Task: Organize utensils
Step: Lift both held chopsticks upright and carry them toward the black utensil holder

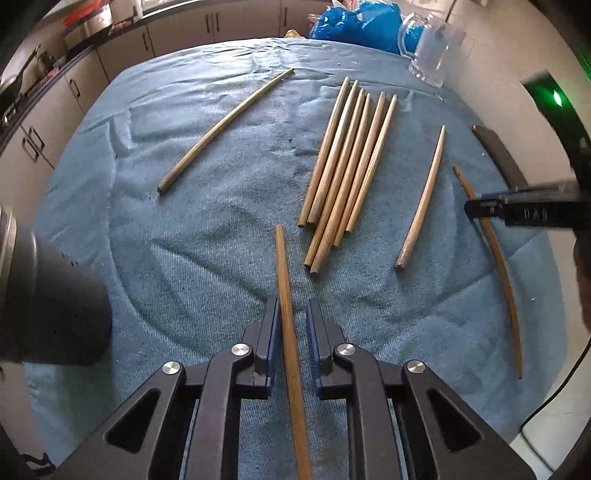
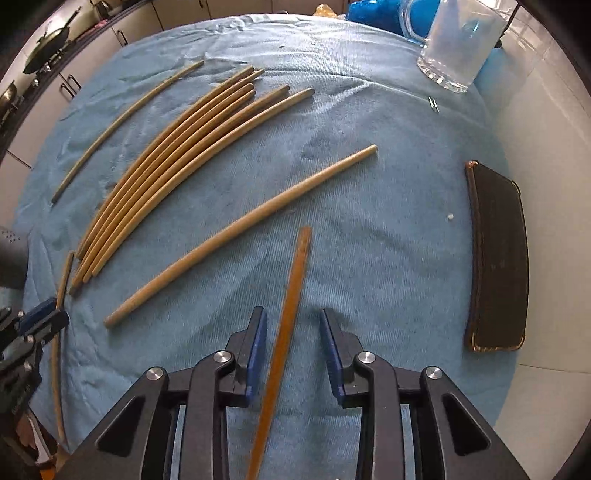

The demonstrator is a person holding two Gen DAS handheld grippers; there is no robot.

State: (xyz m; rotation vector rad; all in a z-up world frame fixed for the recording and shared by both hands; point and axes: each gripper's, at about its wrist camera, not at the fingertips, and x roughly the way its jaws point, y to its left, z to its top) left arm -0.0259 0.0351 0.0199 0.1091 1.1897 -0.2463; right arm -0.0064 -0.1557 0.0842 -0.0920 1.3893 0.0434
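Observation:
Wooden chopsticks lie on a blue towel [image 1: 192,258]. A bundle of several chopsticks [image 1: 347,170] lies side by side in the middle; it also shows in the right wrist view [image 2: 173,166]. My left gripper [image 1: 291,314] is open, its jaws on either side of a brown chopstick [image 1: 286,295] that lies on the towel. My right gripper [image 2: 293,325] is open around an orange-brown chopstick [image 2: 291,295]; its left pad is close to the stick. Loose single chopsticks lie at the far left [image 1: 225,125] and right of the bundle [image 1: 424,199].
A glass mug [image 2: 458,40] stands at the towel's far right corner. A black case [image 2: 498,258] lies on the white counter on the right. A blue plastic bag [image 1: 354,26] is at the back. A dark object [image 1: 48,299] sits at the left edge.

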